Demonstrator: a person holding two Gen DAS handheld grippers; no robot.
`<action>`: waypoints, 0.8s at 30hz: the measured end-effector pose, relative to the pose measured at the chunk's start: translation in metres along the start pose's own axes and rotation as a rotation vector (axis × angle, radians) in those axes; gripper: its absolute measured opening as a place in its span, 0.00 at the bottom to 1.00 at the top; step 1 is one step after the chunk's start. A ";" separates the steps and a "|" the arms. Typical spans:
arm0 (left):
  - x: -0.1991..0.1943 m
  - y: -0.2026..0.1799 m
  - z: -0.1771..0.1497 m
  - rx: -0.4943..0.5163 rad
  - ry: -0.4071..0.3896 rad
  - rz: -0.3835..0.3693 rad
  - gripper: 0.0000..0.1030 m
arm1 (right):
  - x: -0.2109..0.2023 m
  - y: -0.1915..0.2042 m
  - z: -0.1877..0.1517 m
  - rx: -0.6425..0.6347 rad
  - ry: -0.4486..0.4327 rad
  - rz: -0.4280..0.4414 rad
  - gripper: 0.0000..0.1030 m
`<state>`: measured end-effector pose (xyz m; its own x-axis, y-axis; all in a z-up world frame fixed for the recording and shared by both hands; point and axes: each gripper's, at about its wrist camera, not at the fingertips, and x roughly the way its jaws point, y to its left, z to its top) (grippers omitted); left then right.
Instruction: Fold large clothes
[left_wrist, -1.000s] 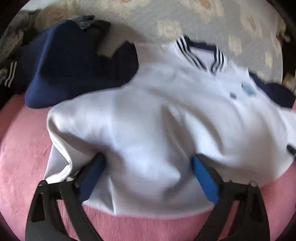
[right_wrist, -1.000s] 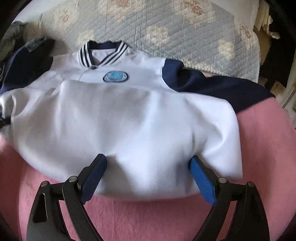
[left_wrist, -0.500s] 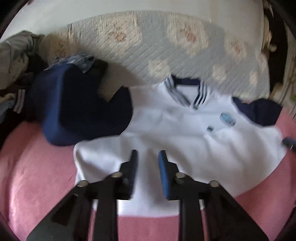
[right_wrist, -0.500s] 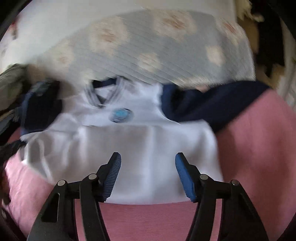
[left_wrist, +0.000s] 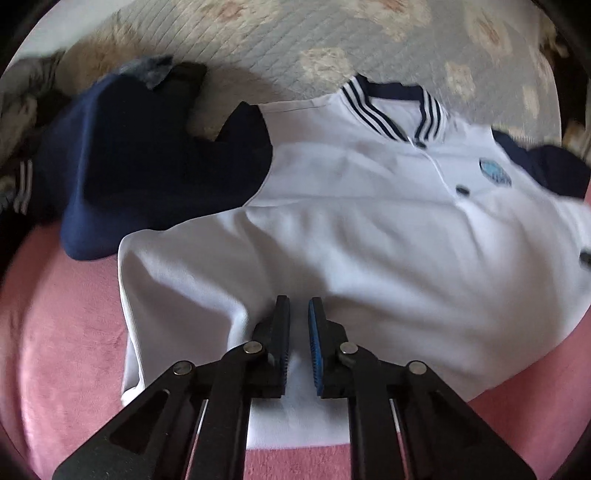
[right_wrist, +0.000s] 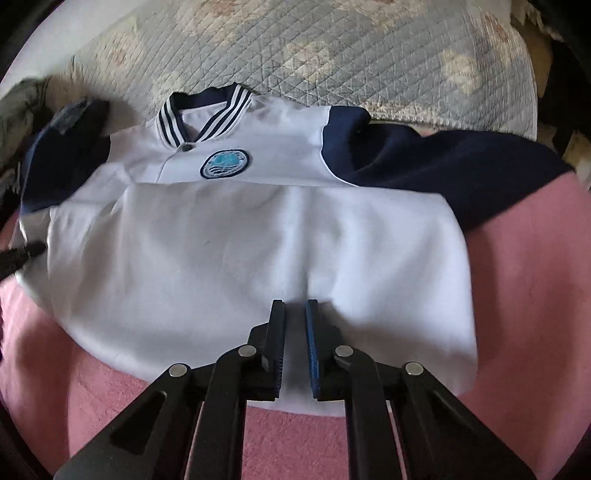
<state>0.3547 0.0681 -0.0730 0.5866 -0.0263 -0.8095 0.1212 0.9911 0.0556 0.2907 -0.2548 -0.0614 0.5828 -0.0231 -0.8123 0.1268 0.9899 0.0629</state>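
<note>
A white jacket (left_wrist: 369, 240) with navy sleeves, a striped collar (left_wrist: 391, 110) and a round blue badge (right_wrist: 224, 164) lies on a pink blanket (left_wrist: 66, 332), its lower half folded up over the chest. My left gripper (left_wrist: 298, 301) is at the near folded edge towards the left sleeve (left_wrist: 147, 166). Its jaws are closing, white cloth puckers between the pads. My right gripper (right_wrist: 294, 304) is on the same edge nearer the right sleeve (right_wrist: 461, 166). Its jaws are closing too, and a crease of the jacket (right_wrist: 240, 240) runs into them.
A pale quilted cover (left_wrist: 332, 44) lies behind the jacket. Crumpled clothes (left_wrist: 18, 103) are heaped at the far left. Pink blanket (right_wrist: 535, 295) shows around the jacket's near and right sides. The left gripper's tip (right_wrist: 18, 254) pokes in at the right wrist view's left edge.
Both grippers went from wide open astride the folded edge to nearly closed, each gathering a pinch of white cloth. Both views pulled back and then came in close again.
</note>
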 end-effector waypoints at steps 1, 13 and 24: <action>-0.003 -0.002 -0.002 0.008 0.008 -0.003 0.10 | 0.000 -0.001 0.001 0.010 0.002 0.003 0.09; -0.058 0.017 -0.006 -0.043 -0.078 0.009 0.19 | -0.019 -0.022 -0.002 0.076 0.036 -0.078 0.00; -0.027 0.057 -0.016 -0.224 0.002 0.132 0.46 | -0.038 -0.095 0.005 0.262 -0.069 -0.086 0.00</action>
<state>0.3327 0.1270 -0.0576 0.5836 0.1049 -0.8052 -0.1365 0.9902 0.0301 0.2603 -0.3485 -0.0333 0.6132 -0.1234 -0.7802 0.3758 0.9143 0.1508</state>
